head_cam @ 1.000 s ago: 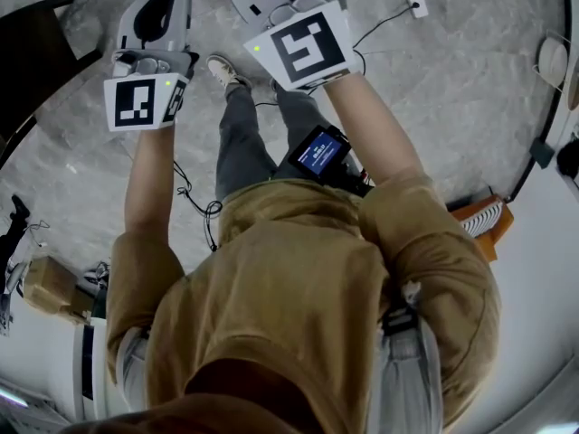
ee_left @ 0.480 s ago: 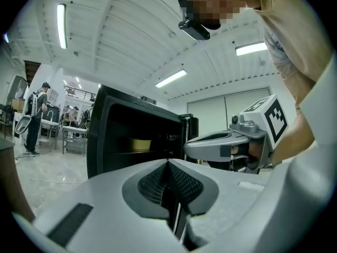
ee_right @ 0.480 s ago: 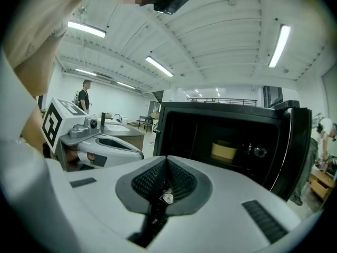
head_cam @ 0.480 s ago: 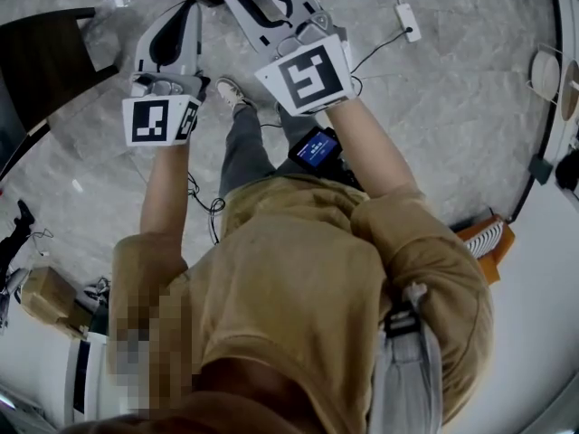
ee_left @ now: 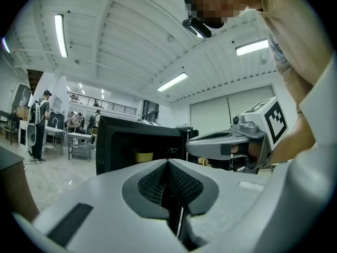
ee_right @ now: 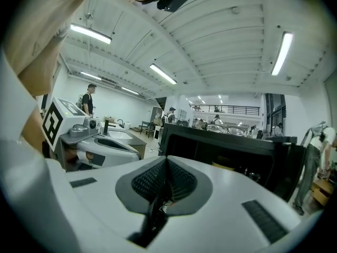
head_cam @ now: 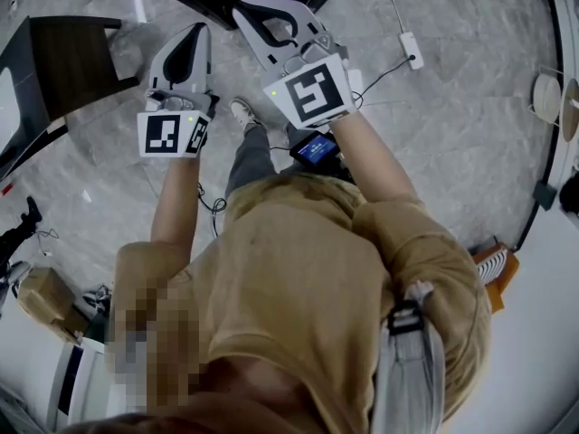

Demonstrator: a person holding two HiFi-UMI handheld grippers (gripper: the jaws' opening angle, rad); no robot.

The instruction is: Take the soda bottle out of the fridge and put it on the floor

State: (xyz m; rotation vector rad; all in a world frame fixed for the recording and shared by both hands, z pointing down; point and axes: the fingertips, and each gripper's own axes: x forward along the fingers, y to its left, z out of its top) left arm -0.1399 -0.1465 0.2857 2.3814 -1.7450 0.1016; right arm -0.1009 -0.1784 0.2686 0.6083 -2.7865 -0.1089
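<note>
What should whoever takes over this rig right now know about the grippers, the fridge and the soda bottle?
Left gripper: shut, empty.
Right gripper: shut, empty.
Both are held side by side, facing the black fridge and apart from it.
The fridge interior shows. A yellow item sits inside; the soda bottle cannot be made out.
Done: nothing visible.
Left: reach in, grasp the bottle, set it on the floor.
</note>
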